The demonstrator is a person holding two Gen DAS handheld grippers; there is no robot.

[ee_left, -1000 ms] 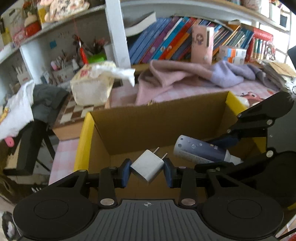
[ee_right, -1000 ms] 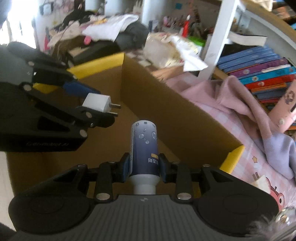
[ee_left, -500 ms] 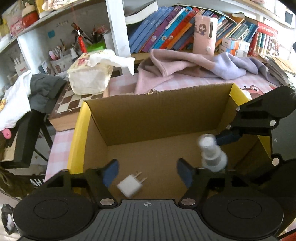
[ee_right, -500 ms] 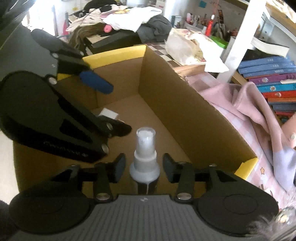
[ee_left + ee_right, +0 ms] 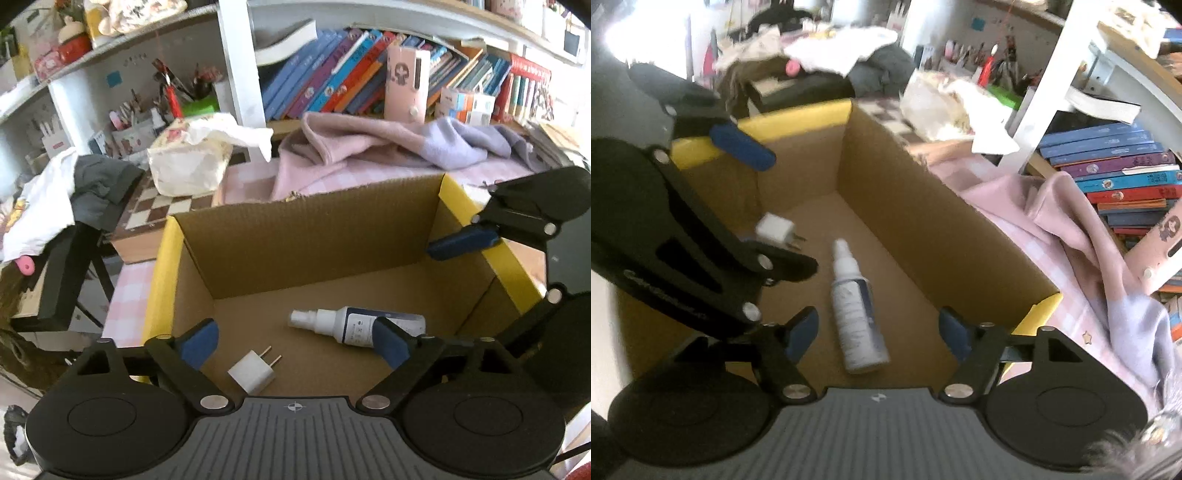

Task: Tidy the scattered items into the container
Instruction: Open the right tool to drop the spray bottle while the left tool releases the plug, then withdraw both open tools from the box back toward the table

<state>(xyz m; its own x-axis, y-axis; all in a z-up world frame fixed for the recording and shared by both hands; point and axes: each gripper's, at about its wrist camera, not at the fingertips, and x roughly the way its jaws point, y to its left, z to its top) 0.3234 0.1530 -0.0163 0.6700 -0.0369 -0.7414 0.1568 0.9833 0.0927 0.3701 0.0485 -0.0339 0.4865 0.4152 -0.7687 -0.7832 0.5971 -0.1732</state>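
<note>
Both items lie on the floor of the open brown cardboard box with yellow-taped rim (image 5: 162,266); both grippers stand empty above it.

Left gripper (image 5: 295,343) and right gripper (image 5: 877,330): jaws spread wide, holding nothing. White two-prong plug adapter (image 5: 252,376) rests near the box's left wall. White-and-navy spray bottle (image 5: 354,325) lies on its side mid-floor, its base partly hidden behind the left gripper's blue pad; label illegible. The right wrist view is motion-blurred.

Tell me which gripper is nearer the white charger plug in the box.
Left. The left gripper hangs directly over the charger plug; the right gripper is above the spray bottle beside it.
</note>
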